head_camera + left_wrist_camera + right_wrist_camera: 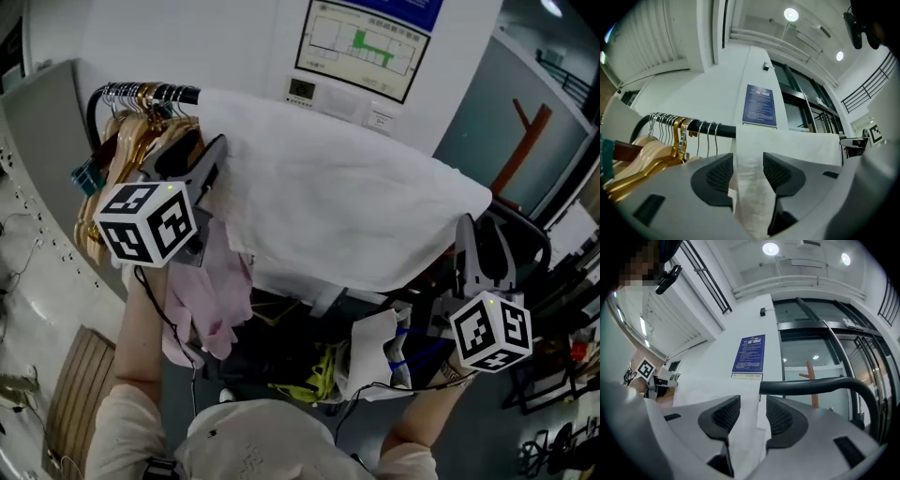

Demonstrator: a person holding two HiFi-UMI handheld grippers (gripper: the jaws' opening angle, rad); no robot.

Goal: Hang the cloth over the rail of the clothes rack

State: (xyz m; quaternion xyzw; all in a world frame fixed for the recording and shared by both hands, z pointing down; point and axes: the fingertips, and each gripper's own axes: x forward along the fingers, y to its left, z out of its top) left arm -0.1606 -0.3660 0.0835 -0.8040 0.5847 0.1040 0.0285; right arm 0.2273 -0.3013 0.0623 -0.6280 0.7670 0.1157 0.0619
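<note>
Far left: gold and wooden hangers (pixel 131 127) bunched at the end of the black metal rail (pixel 167 92), so the rest of the bar is clear for draping. A pale pink garment (pixel 220 291) hangs below them.

Left gripper (pixel 748 173) sits at the left edge of the wide white cloth (pixel 328 206), just right of the hangers. Its jaws are wide apart. A strip of the cloth runs up between them, but the pads don't look to be clamping it, so I read that as let go.

Middle: the cloth lies over the rail and falls on both sides. It looks to be carried by the rail, not by the grippers. I'd call the hang essentially done.

Right gripper (pixel 753 416) is at the cloth's right edge, just below where the rail bends down. Its jaws are also wide, with the cloth edge loose between them and a gap showing at the right pad. One gripper at each end fits spreading the cloth flat along the bar.
</note>
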